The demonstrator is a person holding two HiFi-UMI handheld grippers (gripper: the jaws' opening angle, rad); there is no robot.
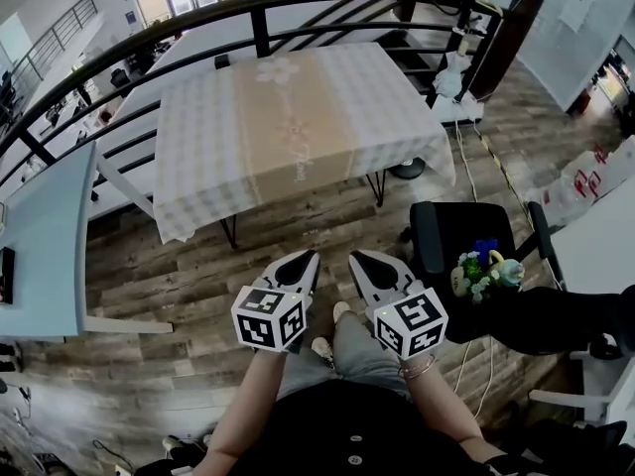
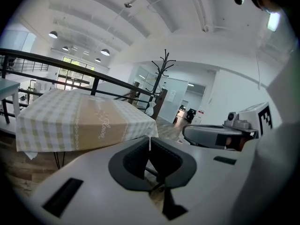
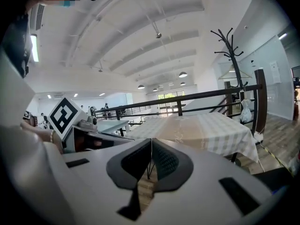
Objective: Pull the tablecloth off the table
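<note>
Left gripper (image 1: 302, 264) & right gripper (image 1: 363, 263), both closed & empty, are hovering short of tablecloth (image 1: 298, 127); arriving closed, we're risking missing its edge.

Black curved railing (image 1: 298, 3) across top of head view. Wood-plank floor (image 1: 179, 286) below. Pale blue tabletop (image 1: 45, 236) at far left. Black chair (image 1: 461, 228) at right, small colourful toys (image 1: 486, 269) on it. White cable (image 1: 462, 162) trailing over floor near chair. Black coat rack (image 2: 161, 69) upright by railing end. Dome pendant lamps (image 2: 105, 52) under white ceiling.
</note>
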